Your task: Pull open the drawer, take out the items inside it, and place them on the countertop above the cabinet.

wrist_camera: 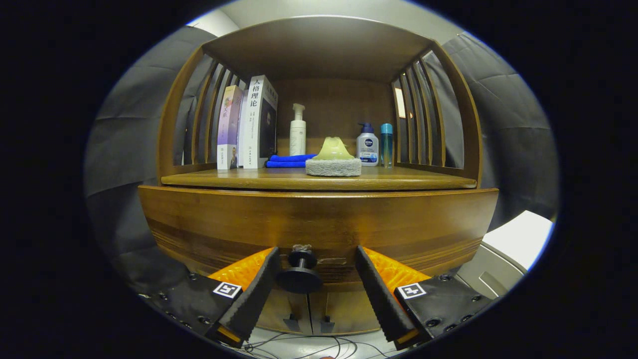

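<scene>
The drawer (319, 219) sits shut across the front of the wooden cabinet (463, 149), its black knob (300, 271) low at the middle. The gripper (314, 286) is right up at it, jaws spread wide, the knob between them nearer the left finger, and neither finger touching it. Above the drawer, on the countertop (413, 180), rest a sponge with a yellow handle (333, 158), a folded blue cloth (288, 160), standing books (249, 124), a white pump bottle (298, 132), a second pump bottle (368, 144) and a slim teal bottle (387, 143).
</scene>
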Motion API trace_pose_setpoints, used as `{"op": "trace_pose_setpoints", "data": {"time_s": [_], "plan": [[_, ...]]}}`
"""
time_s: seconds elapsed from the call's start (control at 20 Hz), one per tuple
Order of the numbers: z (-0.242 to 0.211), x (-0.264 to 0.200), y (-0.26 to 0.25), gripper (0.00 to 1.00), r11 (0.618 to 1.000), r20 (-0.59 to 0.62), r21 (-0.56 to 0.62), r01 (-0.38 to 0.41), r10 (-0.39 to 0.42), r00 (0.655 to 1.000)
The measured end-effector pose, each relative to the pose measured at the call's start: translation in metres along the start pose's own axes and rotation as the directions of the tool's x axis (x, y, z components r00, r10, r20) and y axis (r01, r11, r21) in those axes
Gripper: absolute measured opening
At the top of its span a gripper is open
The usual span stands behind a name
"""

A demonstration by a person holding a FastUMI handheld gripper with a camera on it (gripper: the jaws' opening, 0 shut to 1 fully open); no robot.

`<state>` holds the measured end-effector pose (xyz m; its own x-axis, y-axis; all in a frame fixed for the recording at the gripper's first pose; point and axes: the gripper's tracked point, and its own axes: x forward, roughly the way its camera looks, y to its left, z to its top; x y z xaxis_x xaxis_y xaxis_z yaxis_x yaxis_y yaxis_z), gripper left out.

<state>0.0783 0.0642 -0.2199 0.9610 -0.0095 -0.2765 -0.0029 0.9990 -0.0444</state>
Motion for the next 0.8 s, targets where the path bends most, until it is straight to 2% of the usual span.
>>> {"op": "trace_pose_setpoints", "data": {"time_s": [0.2,0.35,0.45,0.6,0.8], "plan": [[0.004,0.026,0.000,0.98,1.000,-0.030,0.028,-0.004,0.004,1.000],[0.006,0.027,0.004,0.98,0.997,-0.036,0.079,0.005,-0.002,0.999],[0.006,0.028,0.004,0.98,0.999,-0.016,0.048,0.004,-0.004,1.000],[0.019,0.011,0.004,0.98,0.995,0.029,0.091,-0.030,0.028,0.999],[0.035,-0.021,-0.004,0.98,0.995,0.068,0.081,-0.054,0.048,0.997]]}}
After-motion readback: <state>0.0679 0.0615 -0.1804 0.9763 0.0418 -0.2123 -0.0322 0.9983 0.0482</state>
